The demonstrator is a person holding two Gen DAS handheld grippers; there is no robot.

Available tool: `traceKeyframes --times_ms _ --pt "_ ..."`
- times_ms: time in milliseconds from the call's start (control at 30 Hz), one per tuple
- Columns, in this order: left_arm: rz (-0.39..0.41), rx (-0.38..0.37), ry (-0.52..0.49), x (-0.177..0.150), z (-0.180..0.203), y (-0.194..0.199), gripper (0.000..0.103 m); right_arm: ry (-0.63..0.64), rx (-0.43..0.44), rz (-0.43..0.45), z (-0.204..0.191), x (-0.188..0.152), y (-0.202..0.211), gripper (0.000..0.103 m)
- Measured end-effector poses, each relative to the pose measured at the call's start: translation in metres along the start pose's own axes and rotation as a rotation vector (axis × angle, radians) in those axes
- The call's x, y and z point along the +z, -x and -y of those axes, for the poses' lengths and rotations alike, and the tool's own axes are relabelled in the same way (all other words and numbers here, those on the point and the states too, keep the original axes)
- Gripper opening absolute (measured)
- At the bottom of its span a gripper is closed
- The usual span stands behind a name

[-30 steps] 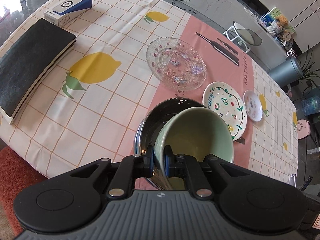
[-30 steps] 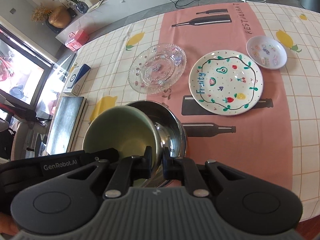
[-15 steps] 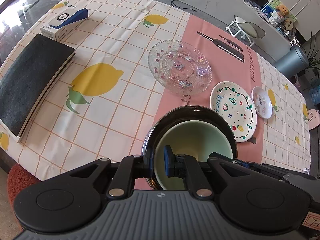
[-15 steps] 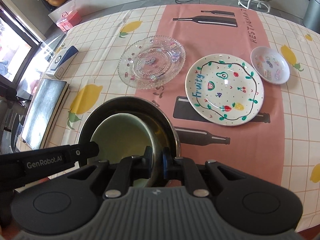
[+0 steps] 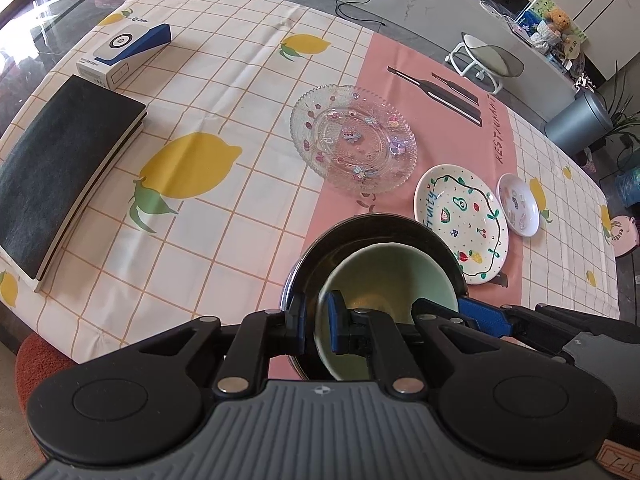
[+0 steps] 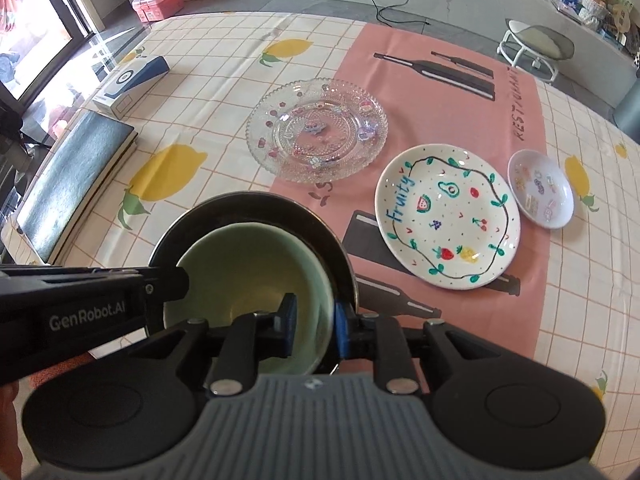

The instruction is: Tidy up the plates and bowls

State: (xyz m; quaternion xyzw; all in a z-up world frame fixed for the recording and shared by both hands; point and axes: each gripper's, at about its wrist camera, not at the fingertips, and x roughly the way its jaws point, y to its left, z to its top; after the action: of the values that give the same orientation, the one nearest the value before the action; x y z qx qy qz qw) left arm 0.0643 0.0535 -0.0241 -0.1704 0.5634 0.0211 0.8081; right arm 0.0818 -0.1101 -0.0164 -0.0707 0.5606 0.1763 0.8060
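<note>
A pale green bowl (image 5: 384, 276) (image 6: 248, 264) sits inside a dark steel bowl (image 5: 348, 236) (image 6: 248, 208) at the table's near edge. My left gripper (image 5: 318, 322) straddles the bowls' near rims with its jaws slightly apart. My right gripper (image 6: 314, 326) straddles the green bowl's right wall with a wider gap between its jaws. On the pink runner lie a clear glass plate (image 5: 354, 142) (image 6: 316, 134), a white "Fruity" plate (image 5: 460, 222) (image 6: 448, 214) and a small white dish (image 5: 518, 204) (image 6: 540, 188).
A dark book (image 5: 52, 172) (image 6: 68, 184) lies at the table's left edge, with a white and blue box (image 5: 124, 52) (image 6: 130, 84) behind it. A white stool (image 5: 484, 60) and a grey bin (image 5: 576, 124) stand on the floor beyond the table.
The green bowl went from tilted above the steel bowl to lying inside it. Both grippers' jaws have spread apart from the rims they were clamped on.
</note>
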Motion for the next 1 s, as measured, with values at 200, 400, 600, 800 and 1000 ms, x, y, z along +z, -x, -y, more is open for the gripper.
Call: traceKeyframes --times_ms 200,400,600,800,1000 --pt "0.004 -0.017 0.007 -0.001 -0.002 0.001 0.011 0.035 -0.007 0.032 -0.001 0.001 0.012 0.021" --pt "0.009 -0.019 0.009 -0.001 -0.003 0.0 0.011 -0.003 0.009 0.036 0.011 -0.002 0.011 0.001" --pt "0.006 -0.029 0.007 -0.004 -0.005 -0.004 0.007 -0.049 0.041 0.044 0.018 -0.004 0.008 0.001" --pt "0.011 -0.026 0.014 -0.003 -0.007 -0.003 0.007 -0.071 0.08 0.056 0.024 -0.005 0.006 0.002" --pt "0.032 -0.051 0.006 -0.003 -0.007 0.006 0.013 -0.086 0.126 0.072 0.027 -0.008 0.007 0.008"
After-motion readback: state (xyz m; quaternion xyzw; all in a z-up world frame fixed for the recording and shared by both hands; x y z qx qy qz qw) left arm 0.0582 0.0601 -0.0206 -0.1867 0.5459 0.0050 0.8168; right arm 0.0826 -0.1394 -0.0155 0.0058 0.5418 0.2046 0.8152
